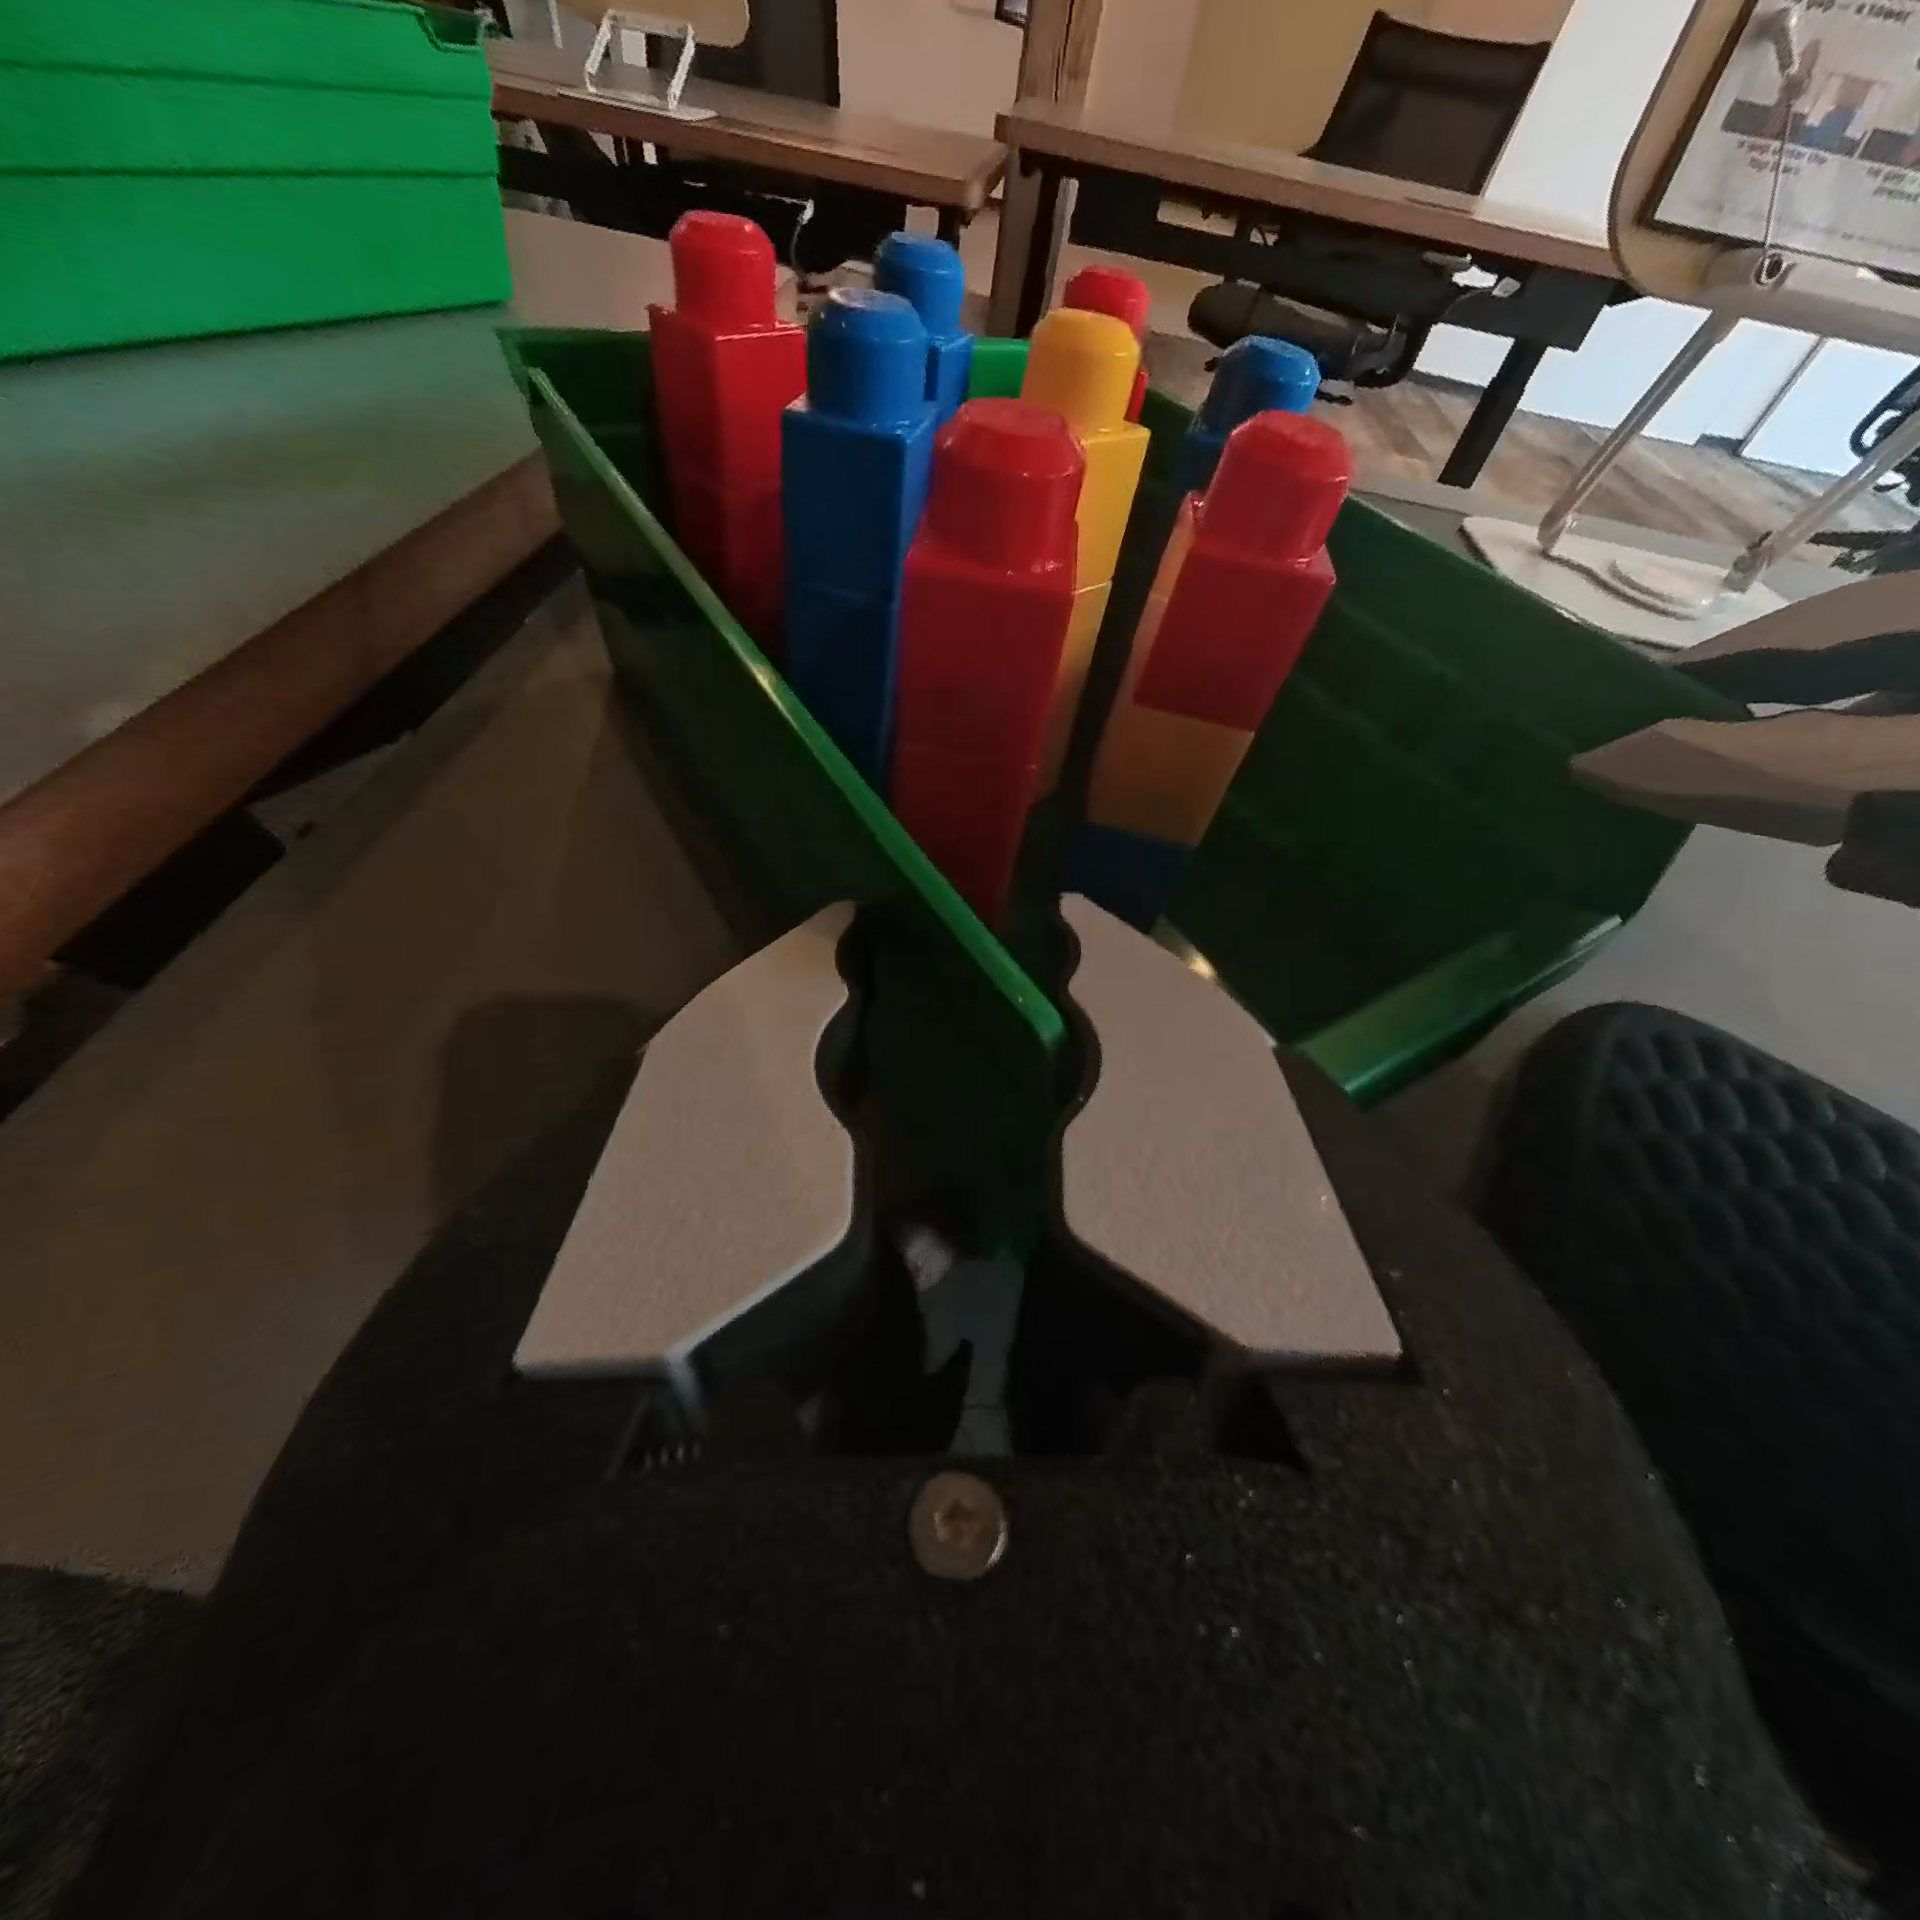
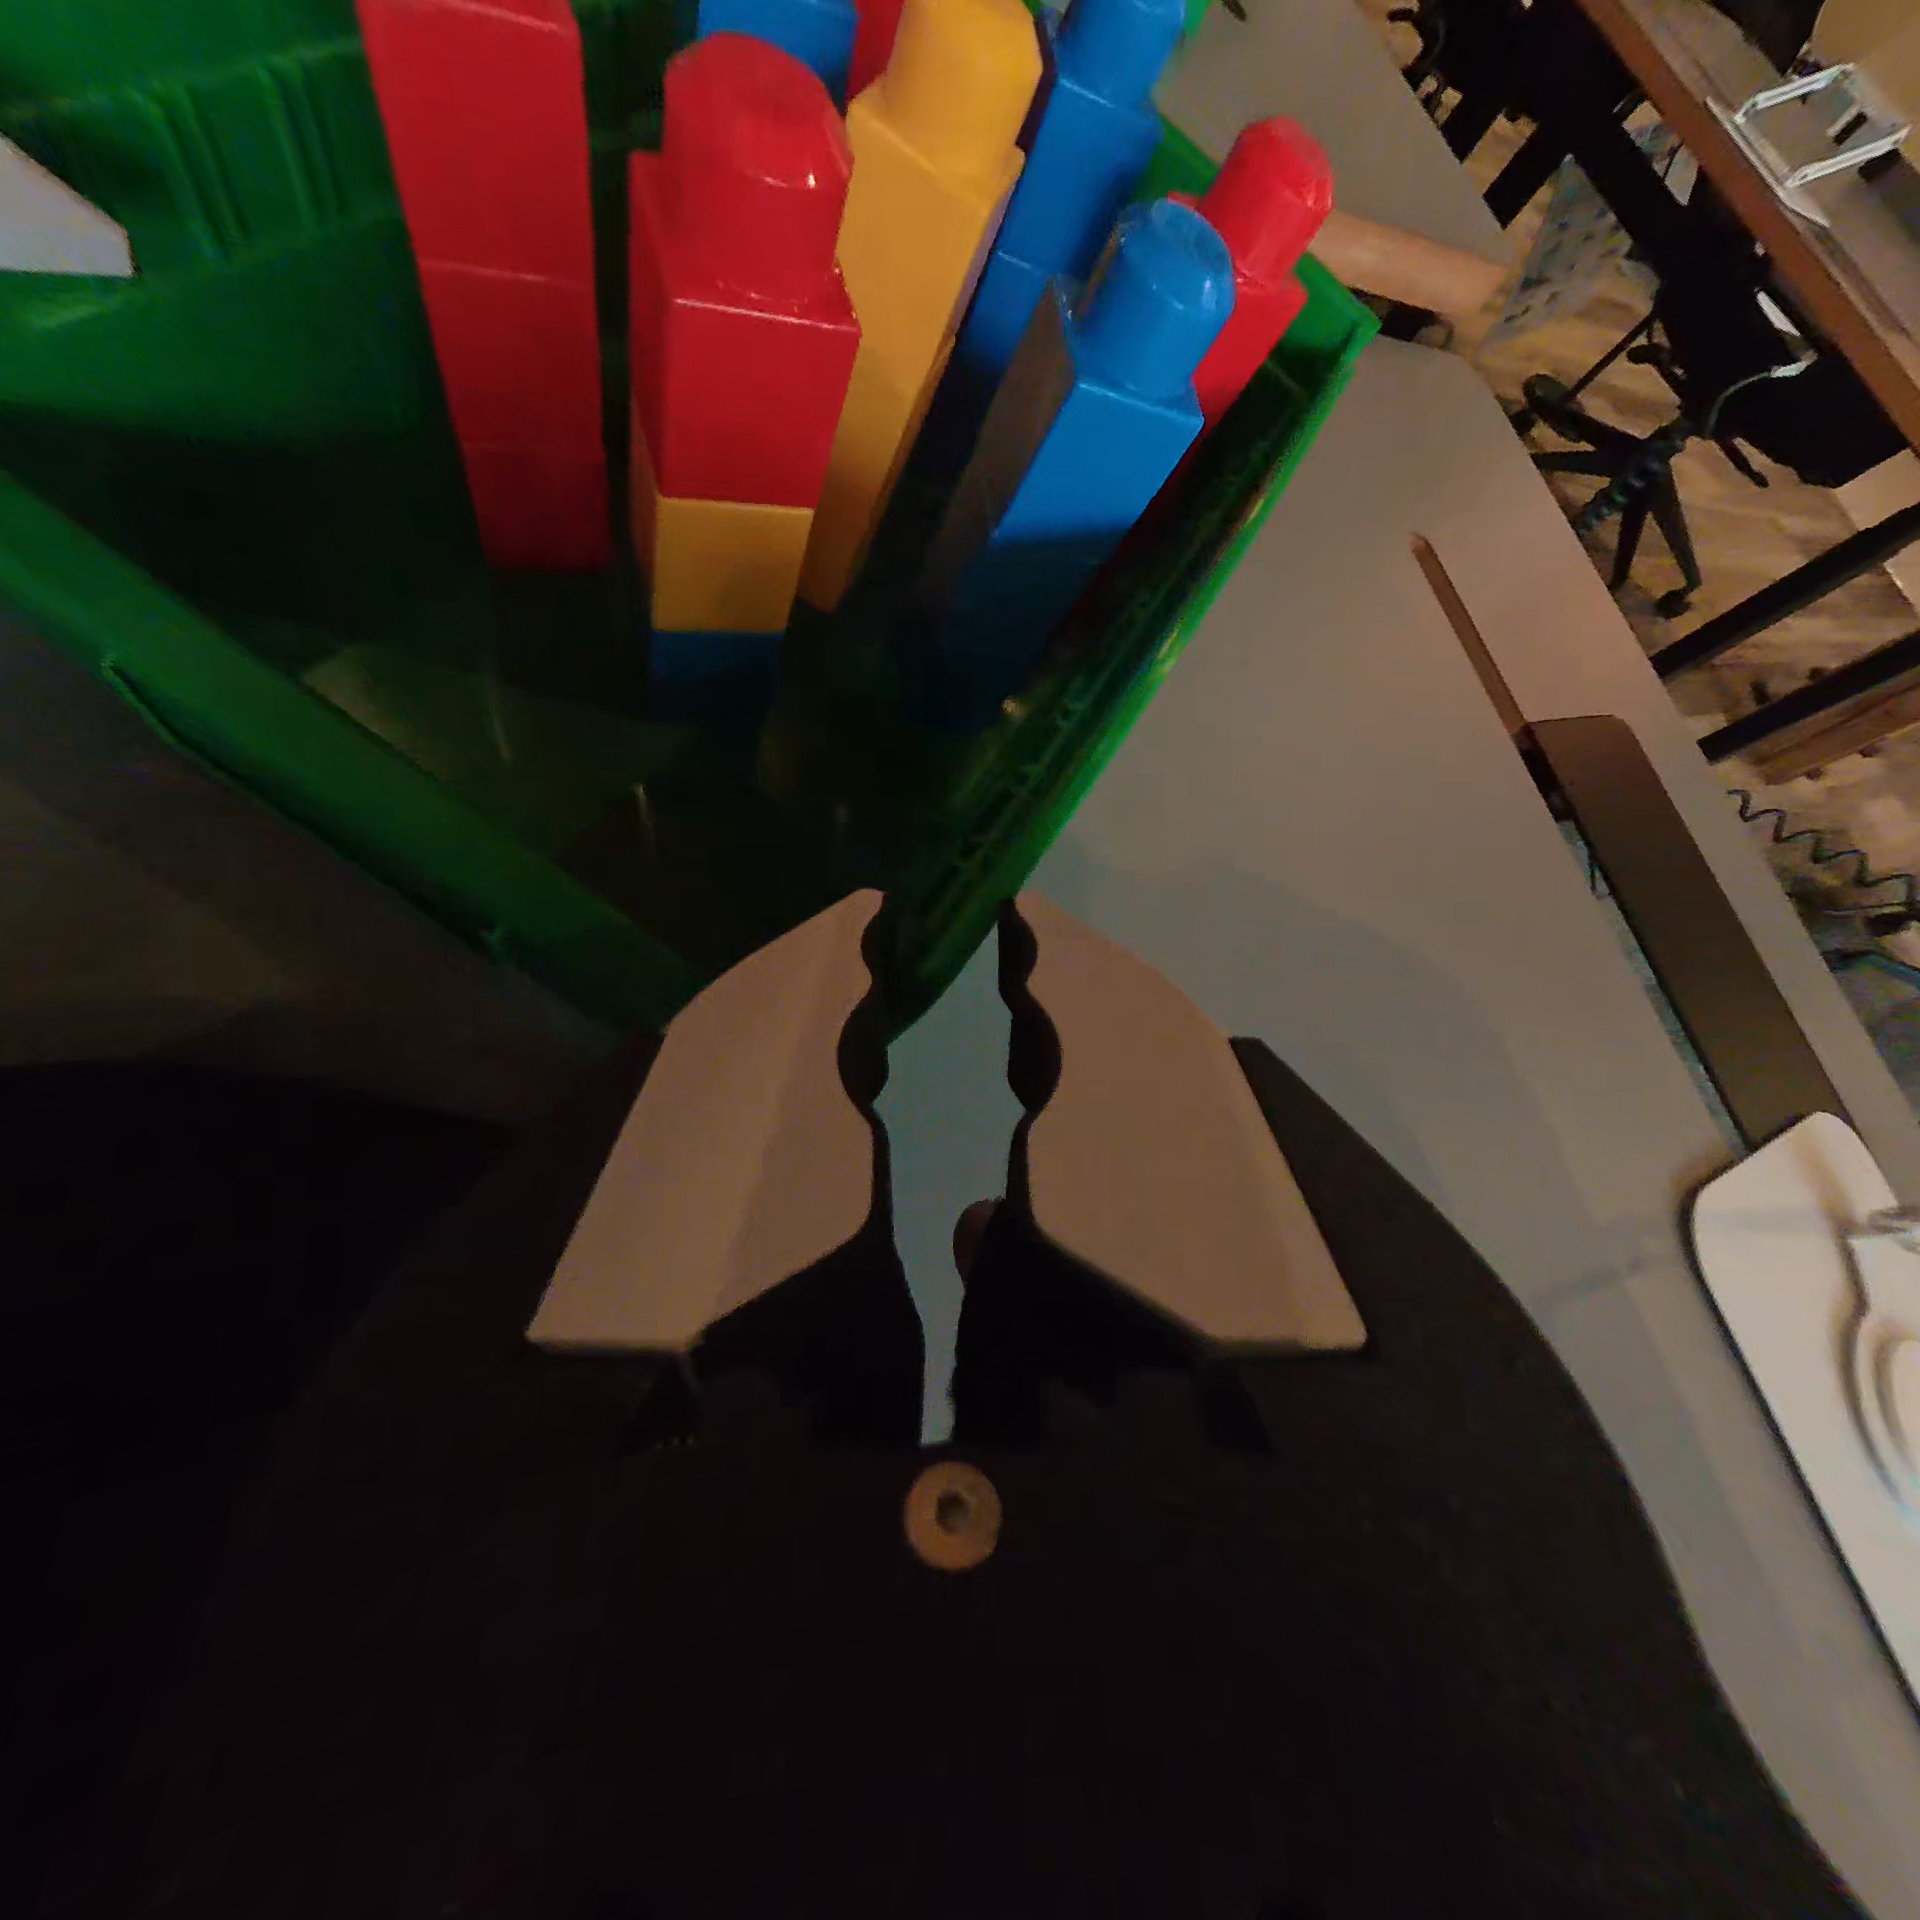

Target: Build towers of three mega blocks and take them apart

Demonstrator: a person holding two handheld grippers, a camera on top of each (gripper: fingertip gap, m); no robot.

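A dark green bin (image 1: 1403,790) stands on a grey table and holds several upright mega-block towers. Nearest in the left wrist view are an all-red tower (image 1: 987,623) and a red-yellow-blue tower (image 1: 1216,644), with blue (image 1: 852,499), yellow (image 1: 1091,416) and red (image 1: 717,416) towers behind. My left gripper (image 1: 961,914) is shut on the bin's near wall. My right gripper (image 2: 940,914) is closed on the bin's rim (image 2: 1039,790) at a corner, and it also shows in the left wrist view (image 1: 1766,727). The red-yellow-blue tower (image 2: 738,364) shows in the right wrist view too.
Stacked bright green crates (image 1: 208,177) stand at the back left. A black mesh object (image 1: 1714,1247) lies close on the right. The grey table (image 2: 1299,727) runs to an edge on the right, with a white stand base (image 2: 1818,1299) on it. Desks and chairs stand beyond. My hands' fingertips stand some 20 centimeters from each other.
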